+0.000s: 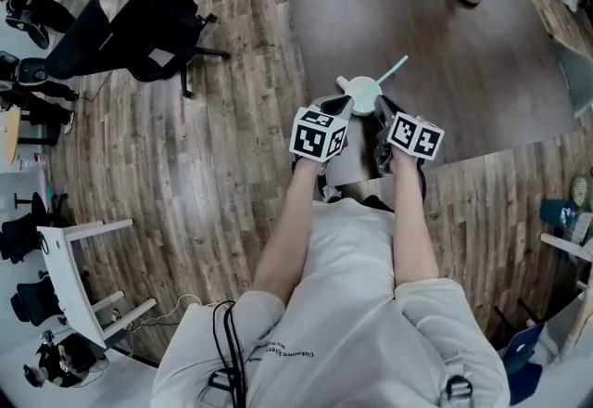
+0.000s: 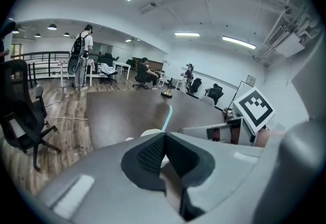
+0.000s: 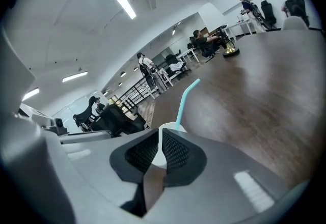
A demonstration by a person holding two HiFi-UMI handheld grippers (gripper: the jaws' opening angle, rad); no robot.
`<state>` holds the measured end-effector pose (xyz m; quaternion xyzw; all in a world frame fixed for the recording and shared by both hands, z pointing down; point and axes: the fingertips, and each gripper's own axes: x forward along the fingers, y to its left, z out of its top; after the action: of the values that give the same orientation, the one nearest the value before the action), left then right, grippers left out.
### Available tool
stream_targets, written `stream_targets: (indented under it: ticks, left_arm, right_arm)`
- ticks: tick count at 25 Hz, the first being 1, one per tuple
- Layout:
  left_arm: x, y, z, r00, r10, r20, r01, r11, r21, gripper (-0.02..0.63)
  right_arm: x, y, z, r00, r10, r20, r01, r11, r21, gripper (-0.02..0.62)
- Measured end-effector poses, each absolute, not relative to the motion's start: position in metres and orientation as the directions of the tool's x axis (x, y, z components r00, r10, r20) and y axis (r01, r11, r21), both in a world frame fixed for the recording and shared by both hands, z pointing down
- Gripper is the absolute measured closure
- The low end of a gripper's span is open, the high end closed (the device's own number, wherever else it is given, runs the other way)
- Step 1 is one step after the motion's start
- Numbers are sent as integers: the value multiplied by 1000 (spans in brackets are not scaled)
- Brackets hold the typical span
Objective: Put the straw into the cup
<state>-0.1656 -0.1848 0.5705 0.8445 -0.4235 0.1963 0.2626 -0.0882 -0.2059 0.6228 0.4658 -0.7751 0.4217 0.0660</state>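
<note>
My left gripper [image 2: 164, 139] is pressed together on nothing, just beside the white cup [image 1: 363, 93] at the edge of the brown surface [image 1: 482, 63]. The teal straw [image 1: 393, 70] stands tilted in the cup. My right gripper [image 3: 159, 142] is nearly pressed together; white shows through the slit.
</note>
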Motion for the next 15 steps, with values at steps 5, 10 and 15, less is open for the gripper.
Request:
stream_targets:
  ticks: [5, 10, 15]
  left_arm:
    - [-155, -163, 574, 540, -612, 578, -835, -477, 275, 604]
    - [-135, -138, 571, 531, -613, 585, -839, -478, 260, 604]
    - [-136, -123, 572, 509, -640, 575, -854, -457, 248, 604]
  right_arm:
    - [-89, -186, 602, -622, -631, 463, -751, 312, -582, 571]
    - [-80, -164, 596, -632, -597, 494, -768, 398, -502, 571]
    - [-77, -150, 602, -634, -599, 489, -771, 438, -463, 569]
